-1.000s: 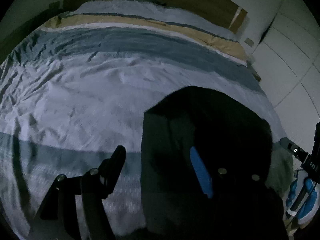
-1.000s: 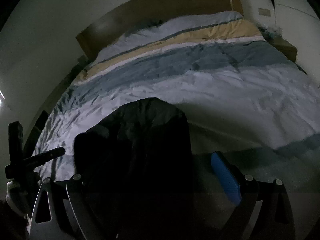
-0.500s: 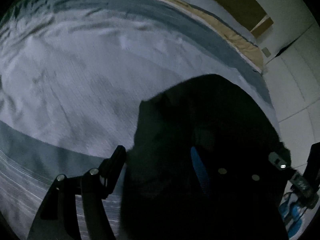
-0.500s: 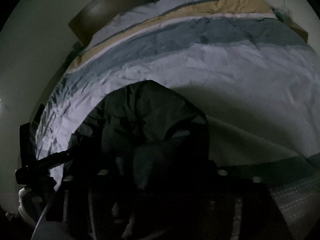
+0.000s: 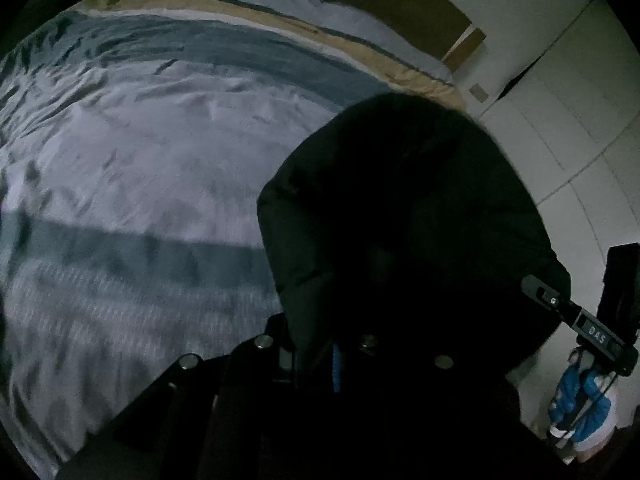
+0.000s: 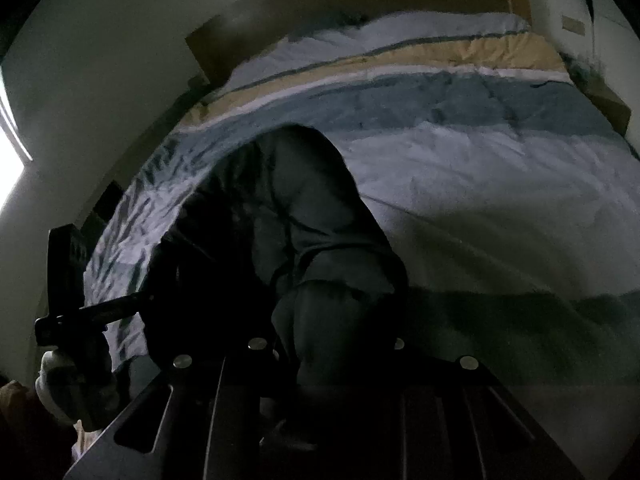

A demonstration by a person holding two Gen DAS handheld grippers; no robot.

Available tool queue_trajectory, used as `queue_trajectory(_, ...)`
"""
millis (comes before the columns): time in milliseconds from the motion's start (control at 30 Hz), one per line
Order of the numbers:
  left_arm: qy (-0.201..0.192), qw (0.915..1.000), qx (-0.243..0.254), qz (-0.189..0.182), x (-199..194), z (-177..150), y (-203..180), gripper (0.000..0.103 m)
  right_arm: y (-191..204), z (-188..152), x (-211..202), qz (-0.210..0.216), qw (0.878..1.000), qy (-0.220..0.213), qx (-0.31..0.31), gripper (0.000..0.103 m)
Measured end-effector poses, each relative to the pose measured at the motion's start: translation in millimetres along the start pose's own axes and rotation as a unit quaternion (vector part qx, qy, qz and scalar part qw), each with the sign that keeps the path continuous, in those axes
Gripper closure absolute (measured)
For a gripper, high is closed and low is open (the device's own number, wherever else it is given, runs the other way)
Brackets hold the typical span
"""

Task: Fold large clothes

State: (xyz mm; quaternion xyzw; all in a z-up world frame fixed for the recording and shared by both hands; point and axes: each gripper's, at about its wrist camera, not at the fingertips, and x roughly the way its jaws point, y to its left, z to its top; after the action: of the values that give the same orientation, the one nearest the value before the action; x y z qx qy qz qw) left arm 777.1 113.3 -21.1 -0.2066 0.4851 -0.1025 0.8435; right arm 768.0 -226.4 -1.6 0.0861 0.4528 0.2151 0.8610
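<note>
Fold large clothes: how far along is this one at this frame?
Early. Done: the dark jacket lies on the bed, lower part already doubled into a bundle. In hand: the left gripper and right gripper have just closed on its near edge, fabric bunched between the jaws. Left: carrying that edge over toward the headboard and flattening; no neat final fold shows yet.

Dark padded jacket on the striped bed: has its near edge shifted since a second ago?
Yes. The dark padded jacket now bunches up between the closed right gripper, lifted off the striped duvet; the left gripper has just closed on it too.
</note>
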Motion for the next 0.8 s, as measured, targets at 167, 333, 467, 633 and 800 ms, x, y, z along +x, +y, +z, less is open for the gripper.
queue_trajectory(167, 0.001, 0.9999, 0.002, -0.013, -33, -46, 6, 0.093, 1, -45, -33, 0.019, 1.000, -0.009, 0.023, 0.078)
queue_trajectory(333, 0.010, 0.9997, -0.009, -0.019, -43, -101, 20, 0.093, -11, -92, -41, 0.027, 0.998, -0.016, 0.045, 0.077)
queue_trajectory(467, 0.013, 0.9996, -0.012, -0.020, -45, -125, 26, 0.093, -21, -117, -38, 0.036, 0.996, -0.022, 0.076, 0.075)
queue_trajectory(633, 0.006, 0.9998, -0.006, -0.017, -56, -142, 29, 0.094, -27, -137, -37, 0.043, 0.994, -0.028, 0.098, 0.073)
queue_trajectory(800, 0.003, 1.0000, 0.005, -0.005, -59, -157, 29, 0.094, -27, -152, -43, 0.042, 0.994, -0.039, 0.096, 0.072)
